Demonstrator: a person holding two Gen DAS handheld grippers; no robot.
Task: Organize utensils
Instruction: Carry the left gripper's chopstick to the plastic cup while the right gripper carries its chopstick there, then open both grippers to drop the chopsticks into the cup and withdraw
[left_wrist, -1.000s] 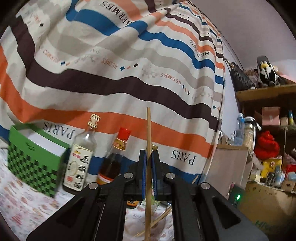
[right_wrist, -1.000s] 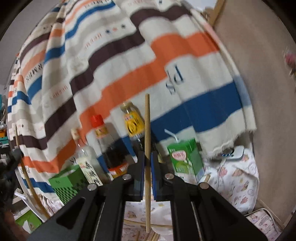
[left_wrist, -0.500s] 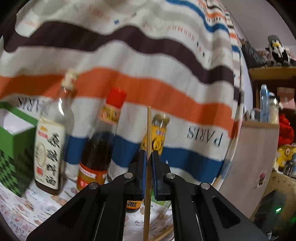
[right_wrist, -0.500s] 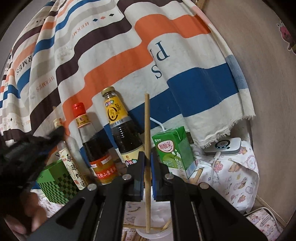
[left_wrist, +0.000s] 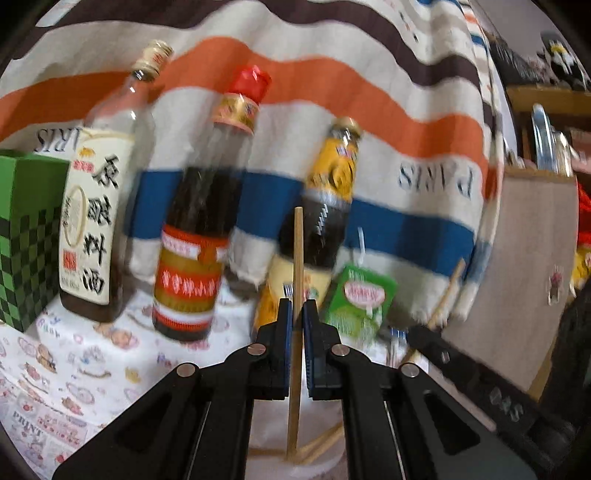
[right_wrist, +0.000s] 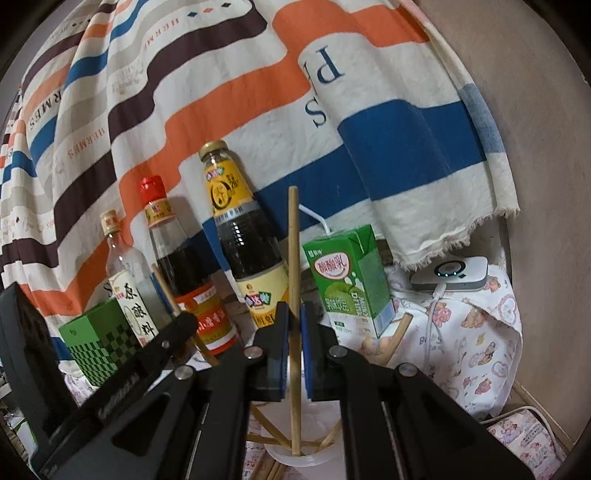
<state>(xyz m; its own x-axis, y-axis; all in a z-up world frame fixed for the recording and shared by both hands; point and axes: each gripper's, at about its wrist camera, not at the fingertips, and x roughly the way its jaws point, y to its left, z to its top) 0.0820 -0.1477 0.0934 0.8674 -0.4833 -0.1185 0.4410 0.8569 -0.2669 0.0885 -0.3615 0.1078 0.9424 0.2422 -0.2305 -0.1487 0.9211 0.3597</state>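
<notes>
Each gripper pinches one upright chopstick over the white cup — the left gripper with its chopstick, the right gripper with its chopstick, tip already inside — several sticks sit in, others lie beside.

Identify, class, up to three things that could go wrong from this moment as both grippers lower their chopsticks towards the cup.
1. The right gripper holds its chopstick with the tip inside the white cup; a sideways push might tip the cup.
2. The left gripper brings a second chopstick to the same cup; the two grippers are close and could collide.
3. The bottles, such as the red-capped bottle, and the green carton stand just behind and could be knocked.
</notes>
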